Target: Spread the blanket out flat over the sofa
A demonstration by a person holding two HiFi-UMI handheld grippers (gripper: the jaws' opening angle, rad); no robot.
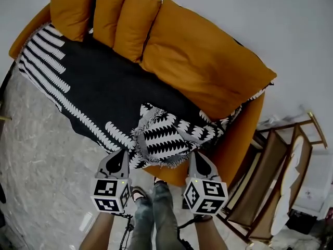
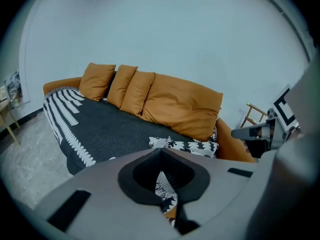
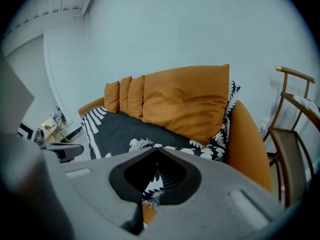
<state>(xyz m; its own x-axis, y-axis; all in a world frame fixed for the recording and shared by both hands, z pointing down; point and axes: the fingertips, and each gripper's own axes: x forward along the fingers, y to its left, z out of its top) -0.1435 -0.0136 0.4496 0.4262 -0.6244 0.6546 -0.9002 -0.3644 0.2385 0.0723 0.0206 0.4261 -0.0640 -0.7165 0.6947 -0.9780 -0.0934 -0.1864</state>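
Observation:
A black blanket (image 1: 104, 87) with white leaf-like stripes covers the seat of the orange sofa (image 1: 244, 134). Its right front part is folded back into a fringed bunch (image 1: 158, 134) at the seat's front edge. My left gripper (image 1: 124, 152) is shut, its tip at the blanket's hanging front edge just left of the bunch. My right gripper (image 1: 195, 154) is shut too, just right of the bunch by the fringe. In the left gripper view the closed left gripper (image 2: 161, 150) points at the blanket (image 2: 110, 129). In the right gripper view the right gripper (image 3: 154, 150) does the same. Nothing shows pinched in either.
Several orange cushions (image 1: 203, 61) lean along the sofa back. A wooden folding chair (image 1: 281, 181) stands close to the sofa's right arm. The person's legs (image 1: 153, 207) are on the marble floor (image 1: 36, 160) right before the seat. A small table (image 2: 7, 114) is far left.

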